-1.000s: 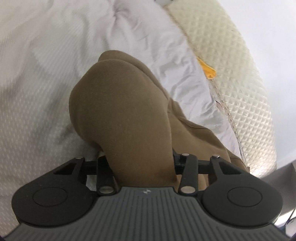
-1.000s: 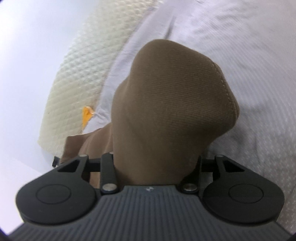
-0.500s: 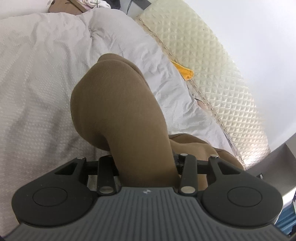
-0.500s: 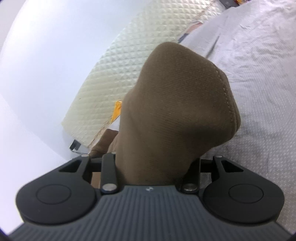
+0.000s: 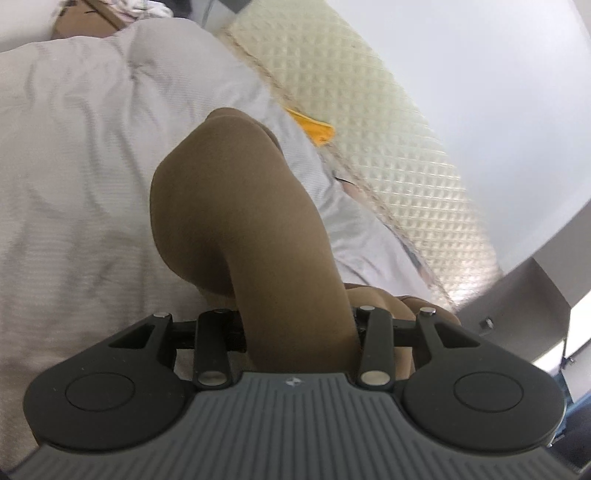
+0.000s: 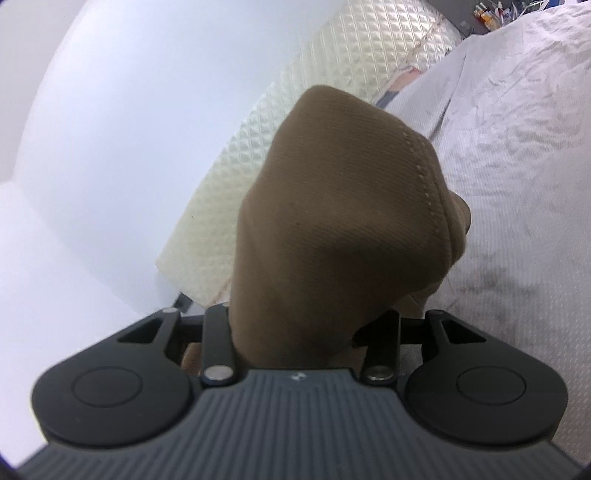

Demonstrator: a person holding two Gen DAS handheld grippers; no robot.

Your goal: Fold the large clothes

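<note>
A thick fold of the brown garment (image 5: pixel 229 206) drapes over my left gripper (image 5: pixel 291 295) and hides its fingers; the gripper is shut on the cloth and holds it up over the white bedsheet (image 5: pixel 74 177). More brown cloth (image 5: pixel 373 299) hangs below to the right. In the right wrist view another bunch of the same garment (image 6: pixel 343 206), with a stitched seam, covers my right gripper (image 6: pixel 299 295), which is shut on it. That bunch stands above the sheet (image 6: pixel 517 184).
A cream quilted mattress (image 5: pixel 388 147) leans against the white wall (image 6: pixel 129 110) along the bed's edge, with an orange tag (image 5: pixel 314 127) beside it. A cardboard box (image 5: pixel 85 22) sits past the bed's far end. A grey panel (image 5: pixel 524 295) stands at right.
Both grippers have risen with the brown garment still in them. The views tilt up and roll, so more wall and mattress show and the sheet lies farther below.
</note>
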